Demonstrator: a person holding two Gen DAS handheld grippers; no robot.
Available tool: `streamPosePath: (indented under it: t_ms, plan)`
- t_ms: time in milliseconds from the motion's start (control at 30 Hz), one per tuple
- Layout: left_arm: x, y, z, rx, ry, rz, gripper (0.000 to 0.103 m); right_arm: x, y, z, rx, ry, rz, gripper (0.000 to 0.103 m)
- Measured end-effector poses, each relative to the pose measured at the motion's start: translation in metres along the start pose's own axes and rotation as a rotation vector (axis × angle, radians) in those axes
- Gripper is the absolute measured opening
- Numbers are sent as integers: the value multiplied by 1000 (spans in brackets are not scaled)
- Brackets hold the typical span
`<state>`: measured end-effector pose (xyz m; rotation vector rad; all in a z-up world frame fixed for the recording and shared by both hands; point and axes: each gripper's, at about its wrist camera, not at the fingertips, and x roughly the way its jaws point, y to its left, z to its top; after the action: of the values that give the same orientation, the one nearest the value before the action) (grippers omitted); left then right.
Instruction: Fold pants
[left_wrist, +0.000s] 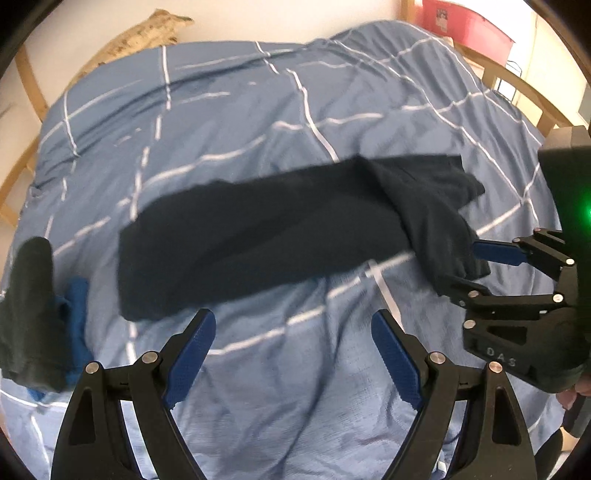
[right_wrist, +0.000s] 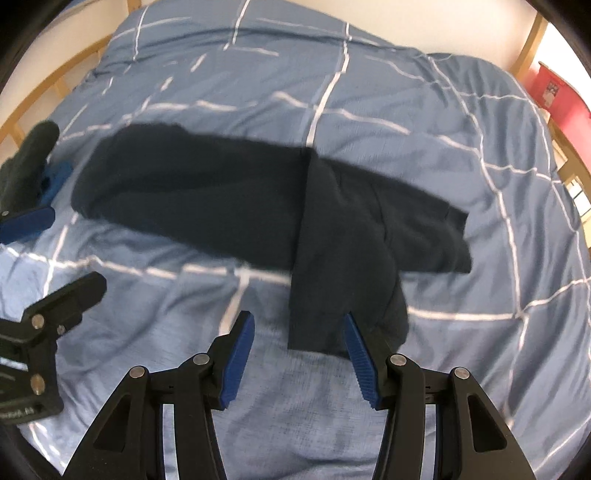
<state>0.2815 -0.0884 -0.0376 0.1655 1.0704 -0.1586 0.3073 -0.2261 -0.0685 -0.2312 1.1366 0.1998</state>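
The pants lay on the blue checked duvet, a long dark band running left to right across the bed, just beyond both grippers. Its right end was bunched, with one flap hanging toward the near side.

The left gripper stood wide open with nothing between its pads, over bare duvet near the band's left half. The right gripper was partly open; in its own view the flap's near edge hung just at its right pad, but blur hid whether cloth touched it, and nothing looked clamped. From the left view, its fingers sat against the flap's right edge.

So the right hand was the nearer one, set at the bunched end; the left faced the straight leg end. A small dark pile lay far left.

Folding probably called for a grip at each end along that axis.
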Motion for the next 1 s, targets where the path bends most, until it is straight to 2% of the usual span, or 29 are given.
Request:
streamPosePath:
  t_ms: [267,400,500,533,633,833,1000]
  plan:
    - [36,2,-10,-70,46,-49,86,31,-4,-8,5,-10,-23,51]
    - [49,5,-12,-92,61,-51,86,46,0,-7,-18,2,-79,51]
    - [56,5,-12,-88,63,-44,86,54,0,-7,-40,12,-115,34]
    - [57,5,-11,-84,62,-42,86,54,-1,-7,-47,11,-111,21]
    - [59,3,-8,-73,49,-38,86,41,-6,-6,-51,-32,-93,11]
    - [55,1,10,-81,-8,-55,86,0,-44,23,8,-167,-177,9]
    - [50,0,34,-80,-73,-46,86,-1,-92,70,84,-175,-216,8]
